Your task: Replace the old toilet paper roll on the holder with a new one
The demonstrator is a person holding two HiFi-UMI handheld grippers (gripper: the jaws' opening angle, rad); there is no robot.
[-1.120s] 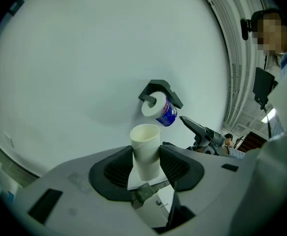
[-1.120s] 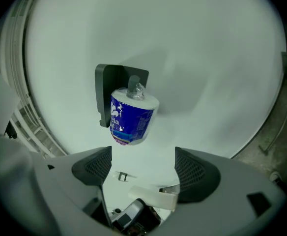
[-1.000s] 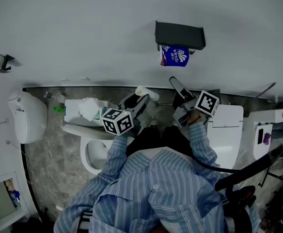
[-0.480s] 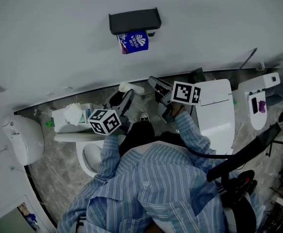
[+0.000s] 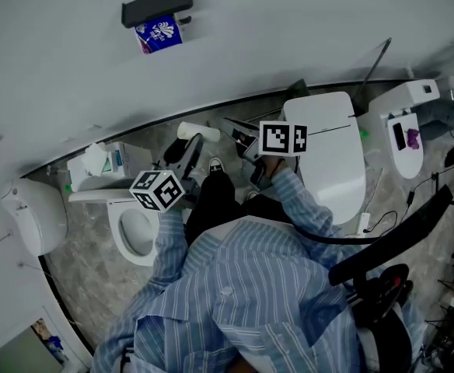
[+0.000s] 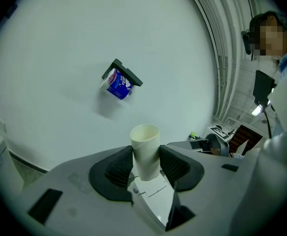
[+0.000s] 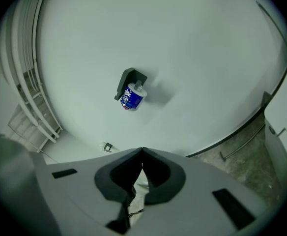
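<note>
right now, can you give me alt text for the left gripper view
The left gripper grips a pale cardboard tube upright between its jaws. Beyond it, on a white wall, a dark holder carries a blue-wrapped roll. A person shows at the right edge.

right gripper (image 7: 142, 152) has shut, empty; head view's holder (image 5: 157, 5) now farther left.

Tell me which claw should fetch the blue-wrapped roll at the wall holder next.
Right, probably. The right claw is shut and empty, facing the blue-wrapped roll. The left claw is occupied, gripping a white cardboard tube.
</note>
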